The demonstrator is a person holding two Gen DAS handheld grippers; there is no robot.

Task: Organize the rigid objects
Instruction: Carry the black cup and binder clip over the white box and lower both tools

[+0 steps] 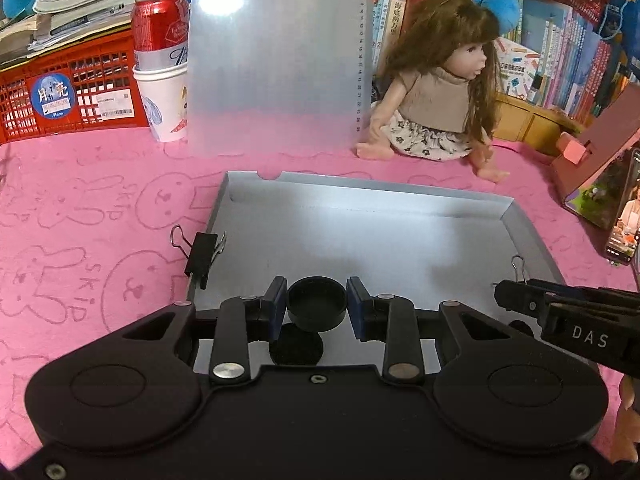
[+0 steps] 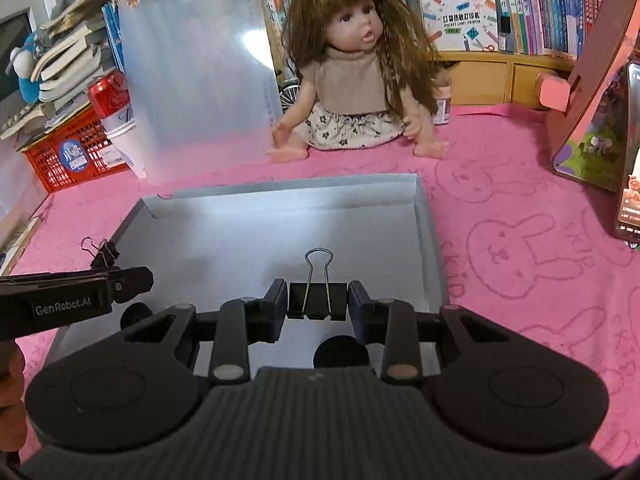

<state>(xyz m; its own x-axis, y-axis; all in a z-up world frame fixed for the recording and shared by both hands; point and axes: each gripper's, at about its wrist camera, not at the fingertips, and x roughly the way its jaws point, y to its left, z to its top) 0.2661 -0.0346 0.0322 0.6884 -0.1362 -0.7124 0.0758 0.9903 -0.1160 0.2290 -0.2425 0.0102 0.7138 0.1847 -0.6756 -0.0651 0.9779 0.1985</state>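
Left gripper point(image 1: 317, 306): narrowly parted and clamped on a round black cap point(image 1: 317, 307), blue pads pressing on its two sides. Cap held directly between the fingertips, hollow side up, above the near edge of the shallow grey tray point(image 1: 532, 240). No long axis to speak of; round, lying level. Below it on the tray floor, a second black disc point(image 1: 296, 346), apart from the held cap.

Right gripper point(image 2: 317, 305): likewise narrowly parted, clamped on a black binder clip point(image 2: 317, 300), pads against the clip's two ends. Clip held centred between the fingertips, over the near part of the same tray point(image 2: 432, 240). Body's long axis across the fingers, side to side; wire handle point(image 2: 319, 272) folded flat, loop pointing away from the camera, toward the doll point(image 2: 352, 80) seated on the pink cloth point(image 2: 520, 220).

Another binder clip point(image 1: 202, 258) clipped on the tray's left rim, handles spread out to either side. On the tray floor beneath the right gripper, one more dark disc point(image 2: 340, 354), partly hidden.
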